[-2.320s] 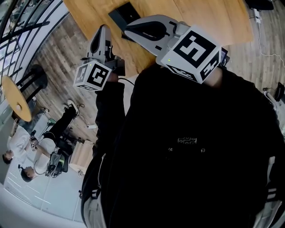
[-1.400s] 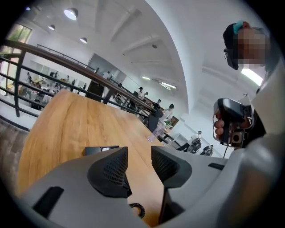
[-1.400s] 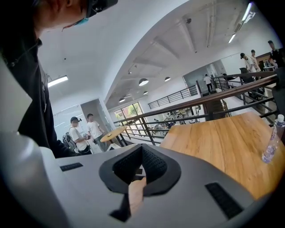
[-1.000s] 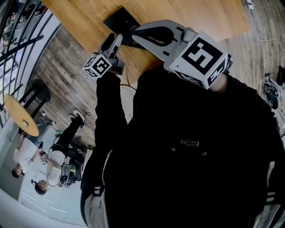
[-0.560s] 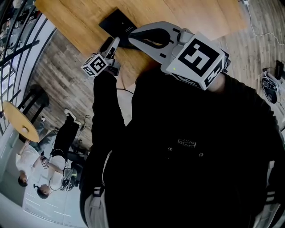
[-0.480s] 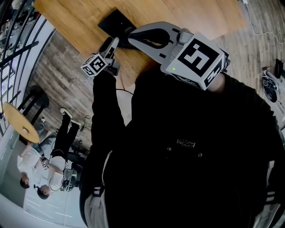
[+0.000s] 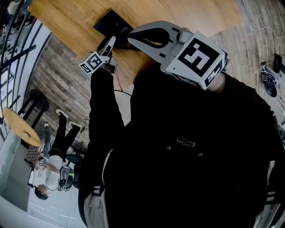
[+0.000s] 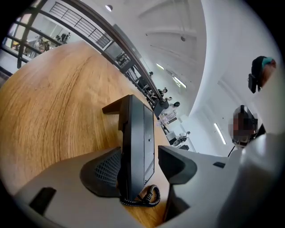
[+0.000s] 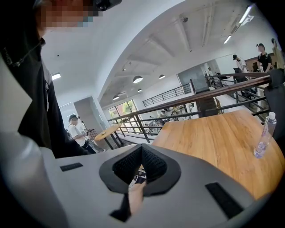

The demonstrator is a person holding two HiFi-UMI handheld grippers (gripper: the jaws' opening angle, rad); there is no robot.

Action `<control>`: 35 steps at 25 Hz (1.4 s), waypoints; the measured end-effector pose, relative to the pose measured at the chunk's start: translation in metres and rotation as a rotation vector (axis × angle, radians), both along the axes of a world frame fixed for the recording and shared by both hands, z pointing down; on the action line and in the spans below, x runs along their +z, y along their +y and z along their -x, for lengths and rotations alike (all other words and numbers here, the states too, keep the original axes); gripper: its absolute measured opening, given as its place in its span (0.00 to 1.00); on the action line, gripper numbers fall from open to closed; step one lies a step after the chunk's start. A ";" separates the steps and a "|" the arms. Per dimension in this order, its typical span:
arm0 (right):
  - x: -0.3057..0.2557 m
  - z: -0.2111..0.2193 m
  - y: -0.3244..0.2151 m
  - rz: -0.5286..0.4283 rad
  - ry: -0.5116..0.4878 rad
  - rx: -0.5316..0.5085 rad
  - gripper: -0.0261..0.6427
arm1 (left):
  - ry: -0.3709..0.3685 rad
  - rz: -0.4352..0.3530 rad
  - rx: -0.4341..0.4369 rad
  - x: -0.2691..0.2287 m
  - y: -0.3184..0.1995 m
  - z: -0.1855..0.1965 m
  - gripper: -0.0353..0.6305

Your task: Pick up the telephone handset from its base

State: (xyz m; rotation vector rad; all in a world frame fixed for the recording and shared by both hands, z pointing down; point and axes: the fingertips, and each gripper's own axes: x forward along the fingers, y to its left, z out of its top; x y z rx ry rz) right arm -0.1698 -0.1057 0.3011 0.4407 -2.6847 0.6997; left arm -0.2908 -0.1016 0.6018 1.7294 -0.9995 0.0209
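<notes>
A black telephone (image 7: 111,24) lies on the wooden table (image 7: 178,13) near its left edge. In the left gripper view its handset (image 8: 127,147) rests on the base (image 8: 149,142), with the coiled cord (image 8: 144,200) at the near end. My left gripper (image 8: 142,162) straddles the phone's near end and its jaws are opening. The left pad sits close against the handset's side, while the right pad stands apart from the base. In the head view the left gripper (image 7: 107,44) reaches the phone's near edge. My right gripper (image 9: 141,162) hovers above the table with its pads together and nothing held.
A clear water bottle (image 9: 262,136) stands on the table (image 9: 222,138) at the far right. A railing (image 9: 187,109) runs beyond the table edge. A round yellow table (image 7: 20,127) and people are on the floor below at left. Cables lie on the floor at right.
My left gripper has moved up the head view, away from my body, and down to the phone's near edge. The right gripper has kept still.
</notes>
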 end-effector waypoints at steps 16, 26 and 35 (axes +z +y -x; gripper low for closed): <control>0.006 -0.008 -0.002 0.015 0.017 0.003 0.06 | 0.005 0.042 -0.003 0.023 -0.004 0.003 0.43; 0.006 -0.008 0.001 0.015 0.006 -0.008 0.06 | -0.024 -0.003 -0.022 0.019 -0.005 0.006 0.32; 0.000 -0.011 0.002 0.002 -0.008 -0.026 0.06 | -0.110 0.006 -0.042 0.012 -0.002 0.011 0.22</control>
